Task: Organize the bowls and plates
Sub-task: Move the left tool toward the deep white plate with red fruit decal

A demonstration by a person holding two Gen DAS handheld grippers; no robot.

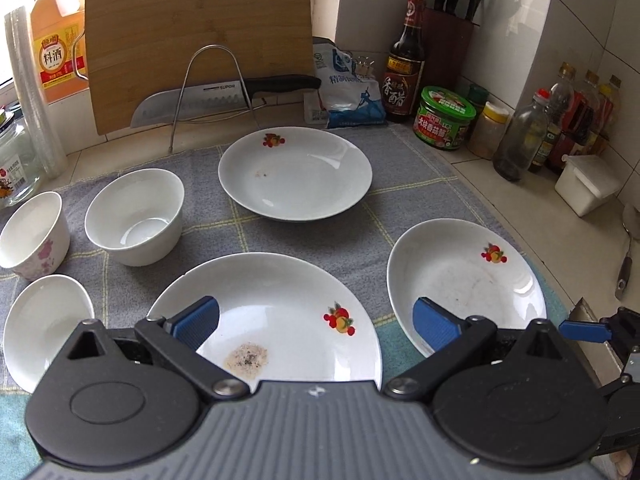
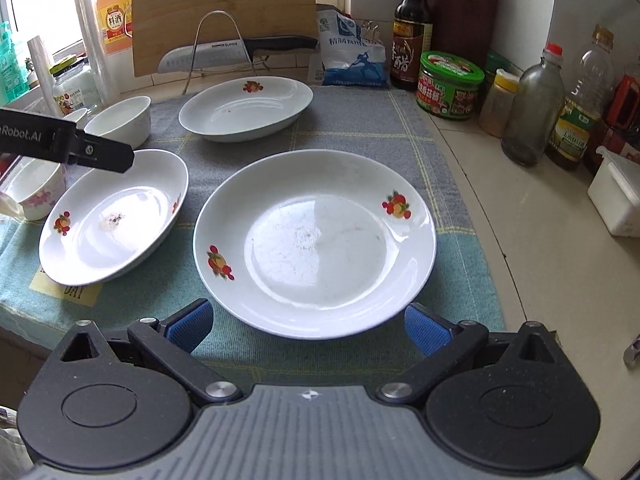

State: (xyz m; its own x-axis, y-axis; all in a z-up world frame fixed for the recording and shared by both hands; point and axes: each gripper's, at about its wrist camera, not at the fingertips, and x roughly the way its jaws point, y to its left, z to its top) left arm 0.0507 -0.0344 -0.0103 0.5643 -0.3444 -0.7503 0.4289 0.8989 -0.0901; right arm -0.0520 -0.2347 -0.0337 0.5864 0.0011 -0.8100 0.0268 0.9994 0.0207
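Three white plates with fruit prints lie on a checked cloth (image 1: 400, 200). In the left wrist view the near plate (image 1: 280, 312) with a crumb stain sits between the fingers of my open left gripper (image 1: 316, 320); the right plate (image 1: 468, 280) and far plate (image 1: 296, 172) lie beyond. Three white bowls stand at the left: a plain one (image 1: 136, 216), a pink-flowered one (image 1: 34, 236) and a near one (image 1: 46, 324). In the right wrist view my open, empty right gripper (image 2: 308, 322) hovers at the near rim of the large plate (image 2: 316, 240). The stained plate (image 2: 116, 216) is at the left.
A knife (image 1: 192, 100) rests on a wire rack before a bamboo cutting board (image 1: 200, 40). A salt bag (image 1: 348, 92), vinegar bottle (image 1: 404, 64), green-lidded jar (image 1: 444, 118), knife block (image 1: 448, 20), oil bottles (image 2: 576, 120) and a white box (image 2: 616, 196) line the back and right counter.
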